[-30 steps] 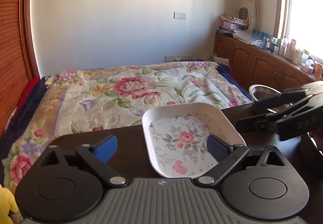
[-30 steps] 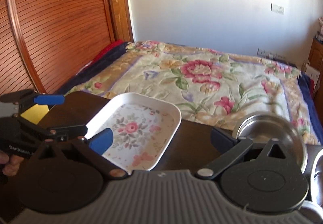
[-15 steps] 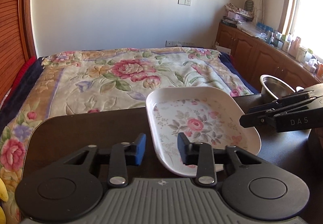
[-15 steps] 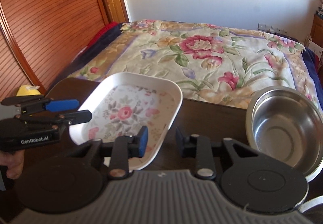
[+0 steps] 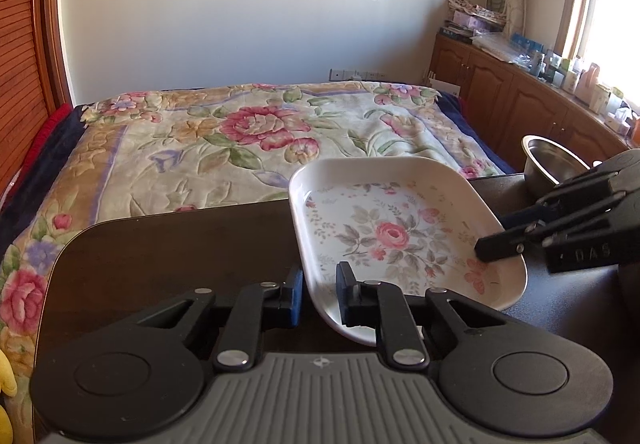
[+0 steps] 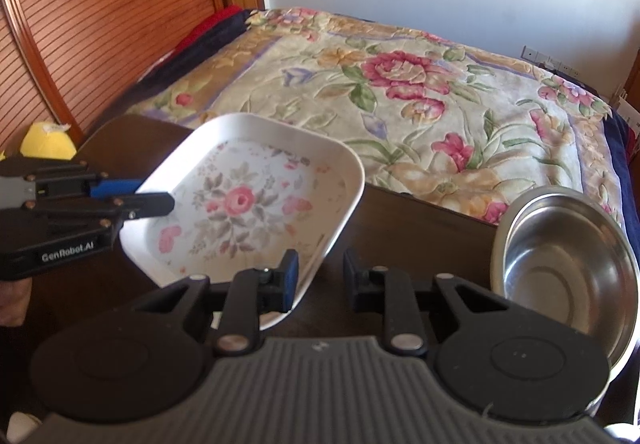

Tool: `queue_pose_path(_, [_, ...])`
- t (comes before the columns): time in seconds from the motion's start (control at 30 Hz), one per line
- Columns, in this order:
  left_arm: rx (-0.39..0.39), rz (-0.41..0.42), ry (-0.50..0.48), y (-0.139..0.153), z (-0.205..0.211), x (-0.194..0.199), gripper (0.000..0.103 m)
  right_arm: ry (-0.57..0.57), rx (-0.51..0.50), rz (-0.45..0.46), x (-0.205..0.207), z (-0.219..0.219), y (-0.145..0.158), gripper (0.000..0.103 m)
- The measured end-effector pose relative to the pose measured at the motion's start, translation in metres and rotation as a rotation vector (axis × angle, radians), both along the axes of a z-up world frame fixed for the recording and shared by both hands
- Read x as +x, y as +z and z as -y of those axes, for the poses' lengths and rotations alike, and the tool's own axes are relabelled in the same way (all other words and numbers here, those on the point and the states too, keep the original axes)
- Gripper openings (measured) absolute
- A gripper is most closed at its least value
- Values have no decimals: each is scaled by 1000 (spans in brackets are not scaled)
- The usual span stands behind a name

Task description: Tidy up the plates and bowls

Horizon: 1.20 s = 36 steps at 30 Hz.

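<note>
Two grippers have hold of one plate (image 5: 400, 232), a white rounded-square dish with a rose print, which sits on a dark table (image 5: 172, 244) at the foot of a floral bed (image 5: 248, 140).

In the left wrist view the left gripper (image 5: 319, 294) is at lower centre, its jaws narrow and just drawn in: the blue pad lies outside the plate's near-left rim, the black finger inside it, so the rim is pinched between them. The right gripper (image 5: 500, 242) comes in from the right edge of that frame, its two fingers stacked one above the other on the plate's right rim, the upper one over the inside, the lower blue one beneath.

In the right wrist view the right gripper (image 6: 318, 278) is at lower centre, also narrow after closing. Its blue pad lies over the plate's (image 6: 256, 204) near-right corner and the black finger outside the rim; the pads look to be clamped on the rim, though the contact on the outer side is not clear. The left gripper (image 6: 154, 196) reaches in from the left edge of the frame onto the plate's far-left rim.

A steel bowl (image 6: 568, 264) stands on the table at the right of this frame, apart from the plate. A yellow toy (image 6: 48, 142) lies at the left edge, beyond the table.
</note>
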<state>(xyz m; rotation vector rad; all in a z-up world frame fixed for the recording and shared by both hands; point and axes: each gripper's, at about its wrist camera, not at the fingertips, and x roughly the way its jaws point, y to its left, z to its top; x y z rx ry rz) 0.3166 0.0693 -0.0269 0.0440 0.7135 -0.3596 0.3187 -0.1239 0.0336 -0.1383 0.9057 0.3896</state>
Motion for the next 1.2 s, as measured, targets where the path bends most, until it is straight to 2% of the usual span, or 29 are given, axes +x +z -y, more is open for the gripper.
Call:
queue_pose_path(0.2, [-8,-15,0,1,-3,1,18,56,-23,-12,-4,-8,-1,22])
queue_pose_path(0.33, [0,-21,6,3,-3,-1,18,56,-2,-14,-3,-4,-1,21])
queue_pose_path(0.5, [-31,-36,-14,8,-6,-7,18,33,44,-2,-2,4,0,15])
queue_pose_path(1.2, [16,70,-44,65,2,-63,18,26,110,83,-40,22,37,15])
